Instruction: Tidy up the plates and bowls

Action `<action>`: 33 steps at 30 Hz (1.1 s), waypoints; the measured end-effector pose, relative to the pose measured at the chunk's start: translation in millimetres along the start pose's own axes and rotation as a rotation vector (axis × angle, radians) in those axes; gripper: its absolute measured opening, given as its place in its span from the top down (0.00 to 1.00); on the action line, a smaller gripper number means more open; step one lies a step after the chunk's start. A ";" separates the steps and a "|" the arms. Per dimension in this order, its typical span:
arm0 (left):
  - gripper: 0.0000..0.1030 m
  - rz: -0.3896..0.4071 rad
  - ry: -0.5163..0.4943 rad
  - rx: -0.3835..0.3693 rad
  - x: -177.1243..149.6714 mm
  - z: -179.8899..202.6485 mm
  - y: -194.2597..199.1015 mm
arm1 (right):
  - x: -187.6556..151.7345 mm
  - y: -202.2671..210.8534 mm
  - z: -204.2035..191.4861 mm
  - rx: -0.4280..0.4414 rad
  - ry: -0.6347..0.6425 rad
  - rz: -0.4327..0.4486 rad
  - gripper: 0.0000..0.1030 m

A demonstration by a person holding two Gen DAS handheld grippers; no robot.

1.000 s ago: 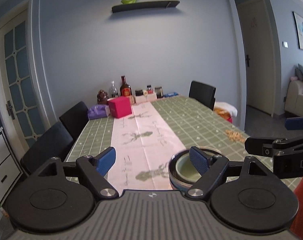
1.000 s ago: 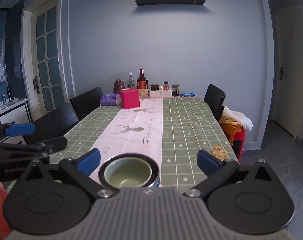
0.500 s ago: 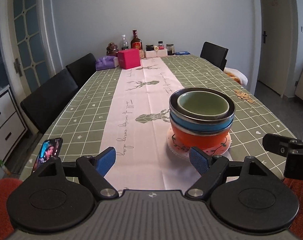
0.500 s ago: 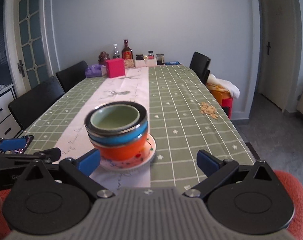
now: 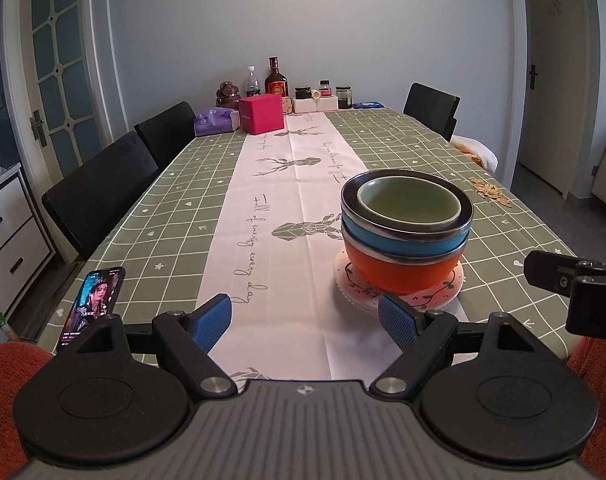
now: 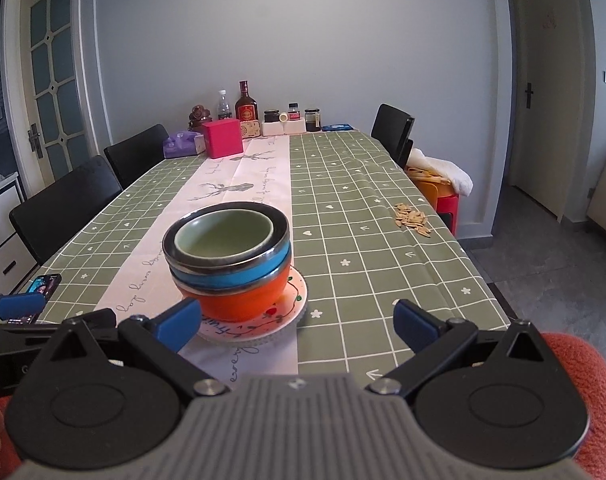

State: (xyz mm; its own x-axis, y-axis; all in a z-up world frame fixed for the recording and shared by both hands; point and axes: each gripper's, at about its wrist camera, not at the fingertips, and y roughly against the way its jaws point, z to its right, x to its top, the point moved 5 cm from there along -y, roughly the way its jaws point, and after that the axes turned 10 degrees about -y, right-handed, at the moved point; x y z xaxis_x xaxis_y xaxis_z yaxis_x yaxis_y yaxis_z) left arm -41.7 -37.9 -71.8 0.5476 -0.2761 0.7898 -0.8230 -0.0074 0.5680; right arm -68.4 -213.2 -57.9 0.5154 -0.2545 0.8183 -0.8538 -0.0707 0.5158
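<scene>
A stack of bowls stands on a patterned white plate (image 5: 447,294) (image 6: 263,322) near the table's front edge: an orange bowl (image 5: 403,274) (image 6: 243,300) at the bottom, a blue bowl (image 5: 403,242) (image 6: 239,274) with a metal rim on it, and a green bowl (image 5: 409,202) (image 6: 223,236) nested on top. My left gripper (image 5: 305,326) is open, below and left of the stack, holding nothing. My right gripper (image 6: 297,324) is open too, in front of the plate, its left finger near the plate's edge.
A phone (image 5: 91,304) with a lit screen lies at the table's front left corner. Bottles, jars, a pink box (image 5: 261,114) and a purple tissue pack stand at the far end. Seeds (image 6: 413,218) are scattered at the right. Black chairs line the left side.
Both grippers have pulled back and tilted down from the stack, which now shows whole on its plate. Both stay open. The bowls have not moved.
</scene>
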 end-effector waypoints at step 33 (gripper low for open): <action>0.05 0.071 -0.005 0.026 15.6 -7.3 17.0 | 6.5 10.4 -2.4 0.001 0.009 0.038 0.03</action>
State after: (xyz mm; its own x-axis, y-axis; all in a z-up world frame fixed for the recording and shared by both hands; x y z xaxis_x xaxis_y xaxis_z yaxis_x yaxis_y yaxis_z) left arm -46.0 -35.4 -48.1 0.4871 -0.2814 0.8268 -0.8634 -0.0126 0.5044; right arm -73.8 -213.3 -46.6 0.4829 -0.2482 0.8397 -0.8730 -0.0619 0.4838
